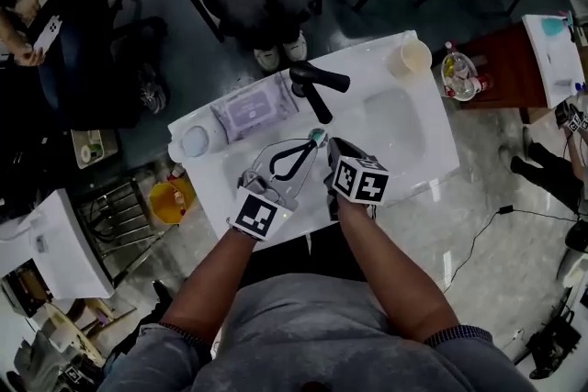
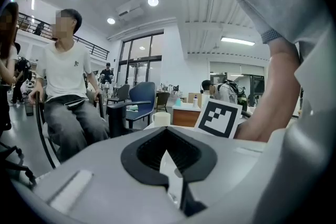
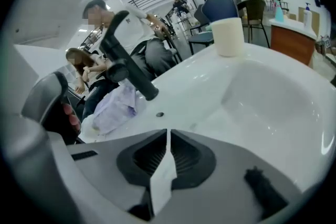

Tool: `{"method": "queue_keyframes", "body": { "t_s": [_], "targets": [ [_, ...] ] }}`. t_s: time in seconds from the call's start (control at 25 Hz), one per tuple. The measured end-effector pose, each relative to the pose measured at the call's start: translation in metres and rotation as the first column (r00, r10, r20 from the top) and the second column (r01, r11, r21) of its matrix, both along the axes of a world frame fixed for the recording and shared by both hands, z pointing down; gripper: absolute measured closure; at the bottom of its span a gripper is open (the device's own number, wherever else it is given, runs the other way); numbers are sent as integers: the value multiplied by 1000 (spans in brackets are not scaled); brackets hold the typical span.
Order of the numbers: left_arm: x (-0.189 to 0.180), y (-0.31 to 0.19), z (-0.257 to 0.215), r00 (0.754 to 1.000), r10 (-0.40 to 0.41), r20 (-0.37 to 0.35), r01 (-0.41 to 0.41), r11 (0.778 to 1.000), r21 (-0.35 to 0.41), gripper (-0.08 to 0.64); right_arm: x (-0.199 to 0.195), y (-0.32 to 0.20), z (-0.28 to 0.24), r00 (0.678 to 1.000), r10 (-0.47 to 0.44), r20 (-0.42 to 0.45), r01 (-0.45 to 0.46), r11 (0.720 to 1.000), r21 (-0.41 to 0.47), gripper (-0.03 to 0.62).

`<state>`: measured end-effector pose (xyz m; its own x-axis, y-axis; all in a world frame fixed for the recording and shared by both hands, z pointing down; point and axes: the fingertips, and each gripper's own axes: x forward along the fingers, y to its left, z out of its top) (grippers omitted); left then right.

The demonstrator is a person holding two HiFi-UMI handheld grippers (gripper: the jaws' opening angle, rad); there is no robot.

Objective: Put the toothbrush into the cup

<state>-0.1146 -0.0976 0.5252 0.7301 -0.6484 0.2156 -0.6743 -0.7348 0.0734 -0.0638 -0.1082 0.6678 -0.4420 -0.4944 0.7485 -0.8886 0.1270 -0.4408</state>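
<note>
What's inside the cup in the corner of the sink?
Seen from above in the head view, the cup looks empty: only its pale inside shows, with nothing standing in it. The right gripper view shows just its outside wall, so the inside is hidden from there.

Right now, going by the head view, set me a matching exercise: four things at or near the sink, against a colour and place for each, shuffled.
Things:
1. cup
2. faucet
3. wipes pack
4. bucket

Colour and place:
A. purple, lying on the counter
B. yellow, on the floor beside the sink unit
C. cream, at the counter's far right corner
D. black, standing between the pack and the basin

Pairs: 1-C, 2-D, 3-A, 4-B
</note>
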Motion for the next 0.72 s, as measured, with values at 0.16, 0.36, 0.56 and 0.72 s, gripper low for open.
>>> {"method": "queue_keyframes", "body": {
  "t_s": [0.16, 0.36, 0.56, 0.72],
  "targets": [
    [2, -7, 18, 1000, 14, -11, -14, 1000, -16, 555, 4, -2, 37, 996, 87, -14, -88, 992, -86, 567],
    [3, -14, 44, 1000, 18, -11, -19, 999, -49, 555, 12, -3, 71, 986, 163, -42, -168, 974, -153, 537],
    [-1, -17, 60, 1000, 19, -12, -20, 998, -65, 555, 12, -5, 94, 979, 198, -52, -204, 960, -191, 524],
    [-2, -18, 68, 1000, 18, -15, -19, 996, -83, 555, 12, -9, 110, 974, 218, -58, -225, 948, -226, 505]
  ]
}}
